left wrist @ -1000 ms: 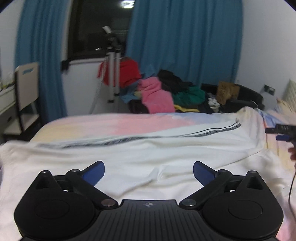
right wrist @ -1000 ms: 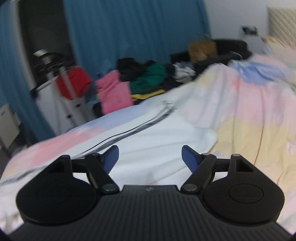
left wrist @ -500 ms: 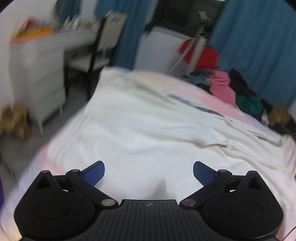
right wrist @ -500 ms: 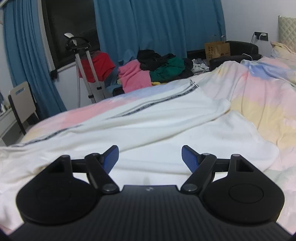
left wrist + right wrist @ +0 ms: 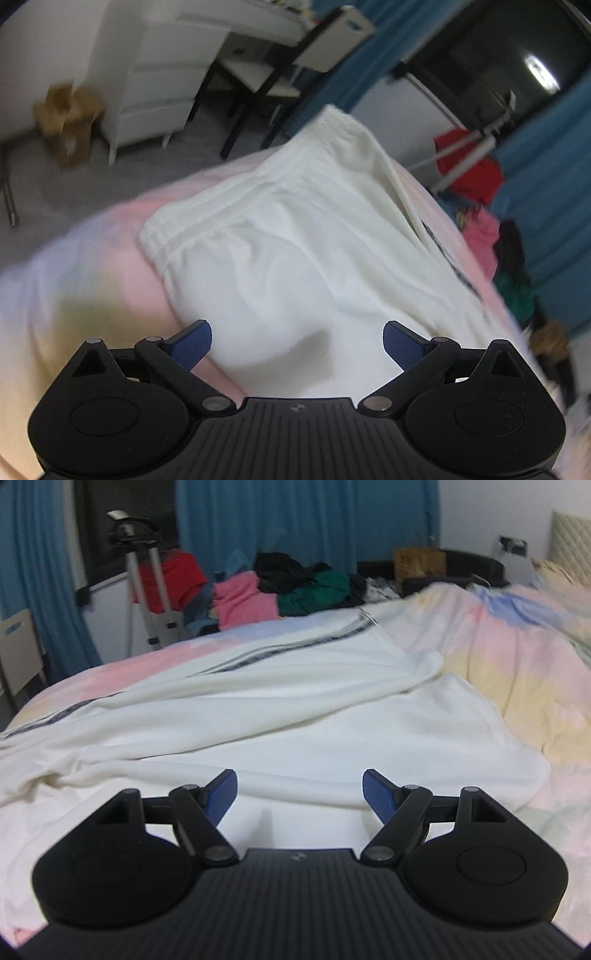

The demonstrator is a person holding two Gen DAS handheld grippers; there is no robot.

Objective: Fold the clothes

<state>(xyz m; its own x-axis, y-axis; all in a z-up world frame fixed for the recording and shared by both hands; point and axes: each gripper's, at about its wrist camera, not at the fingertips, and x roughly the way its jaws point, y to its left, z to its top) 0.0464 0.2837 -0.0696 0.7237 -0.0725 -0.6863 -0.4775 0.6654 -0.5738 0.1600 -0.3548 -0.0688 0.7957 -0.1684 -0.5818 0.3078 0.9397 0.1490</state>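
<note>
White trousers (image 5: 280, 716) with a dark side stripe (image 5: 258, 657) lie spread across the pastel bedspread (image 5: 517, 657). Their elastic waistband (image 5: 236, 206) shows in the left wrist view, near the bed's foot corner. My left gripper (image 5: 297, 345) hovers open just above the white fabric below the waistband, with nothing between its blue fingers (image 5: 192, 341). My right gripper (image 5: 299, 794) is open too, low over a trouser leg whose hem end (image 5: 509, 746) lies to its right. The left wrist view is tilted and blurred.
A pile of clothes (image 5: 288, 587), pink, green, black and red, sits beyond the bed by blue curtains (image 5: 303, 517). A tripod (image 5: 144, 568) stands at the left. White drawers (image 5: 162, 81), a chair (image 5: 280, 70) and a brown box (image 5: 66, 118) stand off the bed's corner.
My left gripper has swung left and tilted, from facing the curtains to looking at the waistband and the desk corner. The right gripper has settled lower over the trouser leg. Both stayed open.
</note>
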